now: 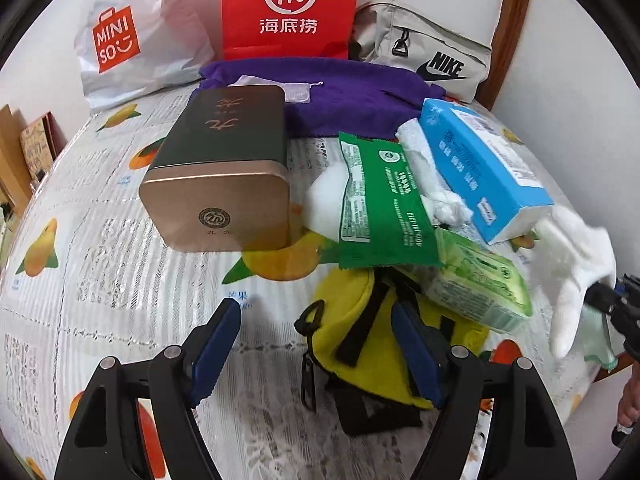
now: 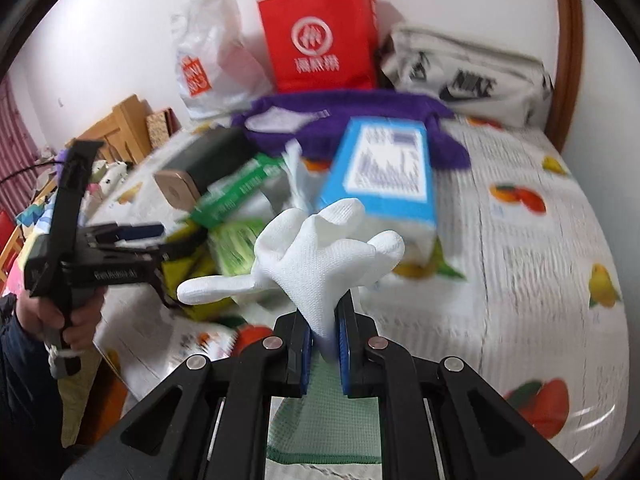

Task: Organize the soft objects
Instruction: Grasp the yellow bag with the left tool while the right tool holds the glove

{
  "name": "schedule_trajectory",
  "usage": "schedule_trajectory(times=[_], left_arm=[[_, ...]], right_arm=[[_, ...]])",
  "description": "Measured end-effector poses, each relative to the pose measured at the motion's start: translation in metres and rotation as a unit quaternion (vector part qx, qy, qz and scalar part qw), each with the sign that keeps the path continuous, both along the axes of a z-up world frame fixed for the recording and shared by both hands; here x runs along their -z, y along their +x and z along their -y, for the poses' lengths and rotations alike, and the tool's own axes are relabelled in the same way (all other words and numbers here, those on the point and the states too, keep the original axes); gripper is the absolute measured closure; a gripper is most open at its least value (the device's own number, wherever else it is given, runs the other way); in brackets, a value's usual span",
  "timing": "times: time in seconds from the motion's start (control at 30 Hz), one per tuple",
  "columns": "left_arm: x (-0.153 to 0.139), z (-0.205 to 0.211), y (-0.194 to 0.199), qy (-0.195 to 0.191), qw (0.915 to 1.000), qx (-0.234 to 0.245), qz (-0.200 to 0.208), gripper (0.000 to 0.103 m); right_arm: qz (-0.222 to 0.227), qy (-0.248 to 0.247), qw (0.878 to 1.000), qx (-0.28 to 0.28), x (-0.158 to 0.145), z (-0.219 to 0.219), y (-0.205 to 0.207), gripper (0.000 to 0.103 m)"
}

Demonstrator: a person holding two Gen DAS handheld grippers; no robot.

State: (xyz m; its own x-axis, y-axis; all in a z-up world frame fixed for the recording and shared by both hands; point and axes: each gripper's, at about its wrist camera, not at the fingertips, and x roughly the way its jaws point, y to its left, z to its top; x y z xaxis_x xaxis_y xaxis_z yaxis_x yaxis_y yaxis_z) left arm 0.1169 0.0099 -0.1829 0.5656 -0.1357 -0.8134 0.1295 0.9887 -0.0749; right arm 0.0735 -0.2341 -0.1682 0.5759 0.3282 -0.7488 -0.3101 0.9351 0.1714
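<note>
Right gripper (image 2: pixel 325 350) clamps a white glove (image 2: pixel 316 256) just right of the yellow pouch (image 1: pixel 360 320) on the bed (image 1: pixel 100 240), while the open, empty left gripper (image 1: pixel 316 344) hovers over that pouch, likely next to grasp.

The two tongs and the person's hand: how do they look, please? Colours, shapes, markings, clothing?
Both are black, with angular arms, silver round pivot pins and blue pads on the fingers. The left tongs show white lettering on the side in the right wrist view. The right tongs look alike. The person's hand has a dark sleeve.
</note>
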Motion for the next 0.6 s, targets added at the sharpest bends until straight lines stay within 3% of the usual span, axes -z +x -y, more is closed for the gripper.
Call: schedule_trajectory(times=[0.1, 0.17, 0.27, 0.43, 0.6], left_arm=[[0.004, -0.004, -0.002, -0.014, 0.9997, -0.015, 0.011, 0.044], [0.003, -0.002, -0.004, -0.019, 0.9997, -0.002, 0.016, 0.066], [0.003, -0.002, -0.006, -0.018, 0.9997, -0.002, 0.018, 0.074], [-0.007, -0.015, -0.013, -0.045, 0.9989, -0.009, 0.012, 0.076], [-0.019, -0.024, -0.024, -0.031, 0.999, -0.024, 0.022, 0.077]], right_arm=[[-0.017, -0.004, 1.0, 0.012, 0.016, 0.007, 0.001, 0.092], [-0.031, 0.002, 0.999, 0.02, 0.026, 0.012, 0.005, 0.092], [-0.037, 0.01, 0.999, 0.026, 0.033, 0.015, 0.007, 0.092], [-0.04, 0.021, 0.998, 0.036, 0.038, 0.019, 0.011, 0.092], [-0.027, 0.038, 0.998, 0.045, 0.026, 0.024, 0.008, 0.092]])
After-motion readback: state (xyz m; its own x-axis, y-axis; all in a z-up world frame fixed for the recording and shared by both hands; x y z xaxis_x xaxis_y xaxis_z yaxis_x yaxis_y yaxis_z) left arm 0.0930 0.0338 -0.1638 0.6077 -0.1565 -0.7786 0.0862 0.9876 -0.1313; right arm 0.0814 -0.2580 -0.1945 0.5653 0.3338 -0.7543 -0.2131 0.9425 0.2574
